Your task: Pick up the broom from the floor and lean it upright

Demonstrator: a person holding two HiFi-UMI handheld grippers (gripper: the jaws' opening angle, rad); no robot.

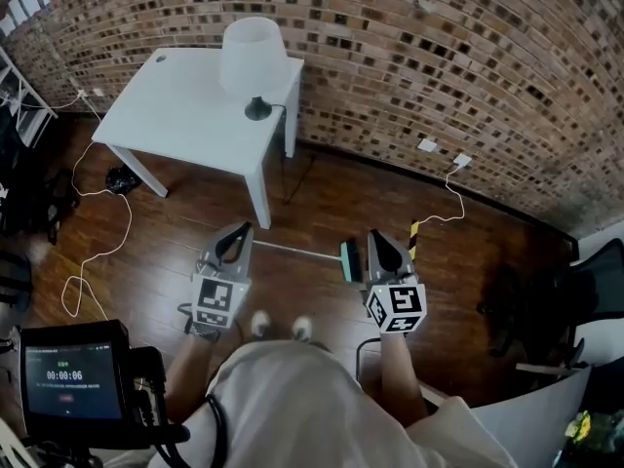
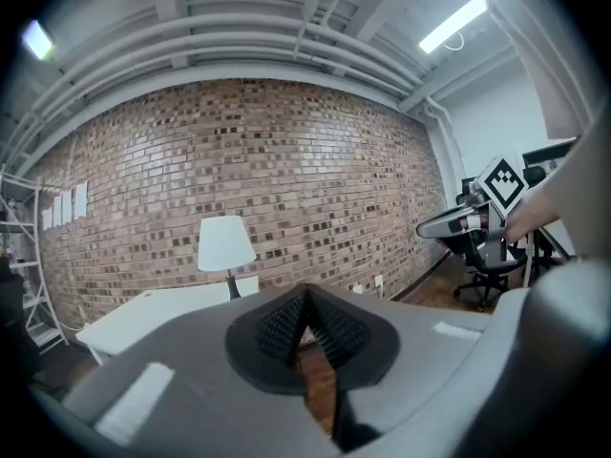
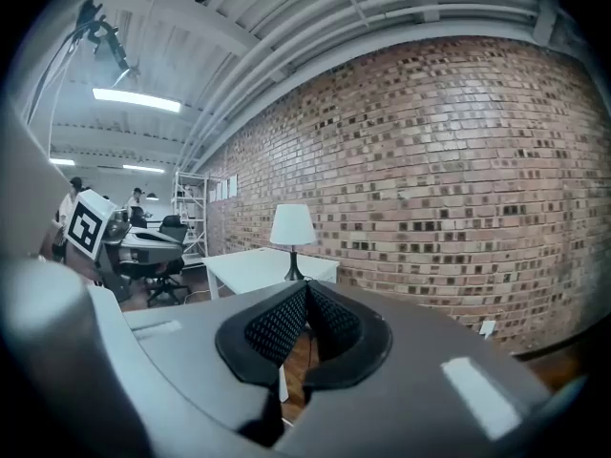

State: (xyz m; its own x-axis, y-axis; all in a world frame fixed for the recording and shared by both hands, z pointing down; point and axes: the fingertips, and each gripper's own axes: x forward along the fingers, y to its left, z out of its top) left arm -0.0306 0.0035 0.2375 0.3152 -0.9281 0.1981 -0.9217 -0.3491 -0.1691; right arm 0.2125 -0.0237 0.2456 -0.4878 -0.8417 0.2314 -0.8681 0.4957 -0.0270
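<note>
The broom lies flat on the wooden floor in the head view, its thin pale handle point(image 1: 297, 252) running left to right and its teal head point(image 1: 348, 260) at the right end. My left gripper point(image 1: 243, 229) hovers over the handle's left end, by the table leg. Its jaws are shut and empty, with the pads meeting at the tip point(image 2: 305, 294). My right gripper point(image 1: 374, 234) is just right of the broom head, also shut with nothing between its pads point(image 3: 306, 287). Both point nearly level toward the brick wall.
A white table point(image 1: 190, 130) with a white lamp point(image 1: 253, 61) stands against the brick wall point(image 1: 458, 57), straight ahead on the left. White cables point(image 1: 97, 232) trail across the floor. An office chair point(image 1: 597, 283) stands at the right. My feet point(image 1: 278, 327) are just behind the broom.
</note>
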